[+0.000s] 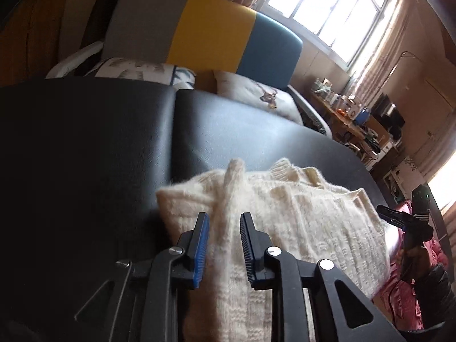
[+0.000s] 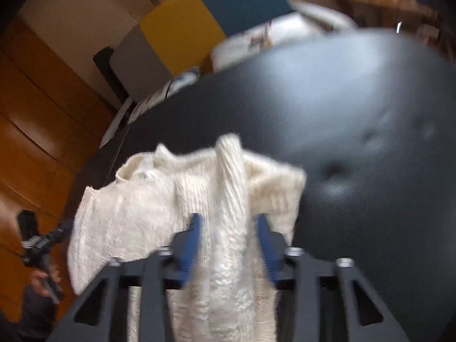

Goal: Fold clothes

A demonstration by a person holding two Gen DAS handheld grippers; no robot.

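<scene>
Two tools, left tool (image 1: 223, 222) and right tool (image 2: 228, 225), each parted around one cream sweater (image 1: 285, 208)

A cream cable-knit sweater (image 1: 285, 222) lies bunched on a black padded worktop (image 1: 85, 148), near its front edge. The knit is thick and fuzzy, with ribbed bands at the edges. It is partly folded into an uneven heap, with layers lying over one another. One ribbed strip, perhaps a sleeve, stands up along the middle of the pile. In the right wrist view the sweater (image 2: 159, 199) is blurred, and part of it hangs over the worktop's front edge.
</scene>
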